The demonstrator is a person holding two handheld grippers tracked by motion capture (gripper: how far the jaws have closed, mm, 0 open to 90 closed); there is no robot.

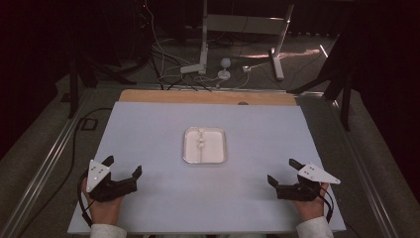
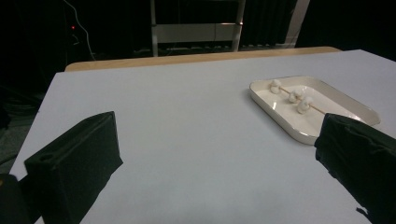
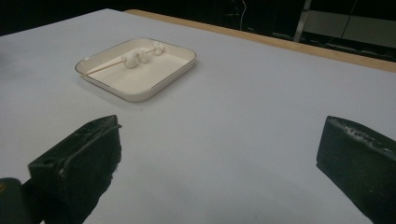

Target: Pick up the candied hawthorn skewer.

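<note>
A white rectangular tray (image 1: 188, 153) lies in the middle of the pale table. On it rests a thin wooden skewer (image 2: 319, 108) threaded with three white marshmallows (image 2: 295, 96), also seen as marshmallows (image 3: 140, 54) in the right gripper view and marshmallows (image 1: 200, 141) from above. My left gripper (image 1: 122, 166) rests open at the near left of the table, held by a hand. My right gripper (image 1: 282, 170) rests open at the near right. Both are empty and well apart from the tray (image 2: 280, 119), tray (image 3: 140, 93).
The table's wooden far edge (image 1: 208, 96) borders the pale surface. Beyond it on the floor stand a metal frame (image 1: 242, 25), cables (image 1: 168, 64) and dark stand legs (image 1: 341, 79). Rails run along both sides of the table.
</note>
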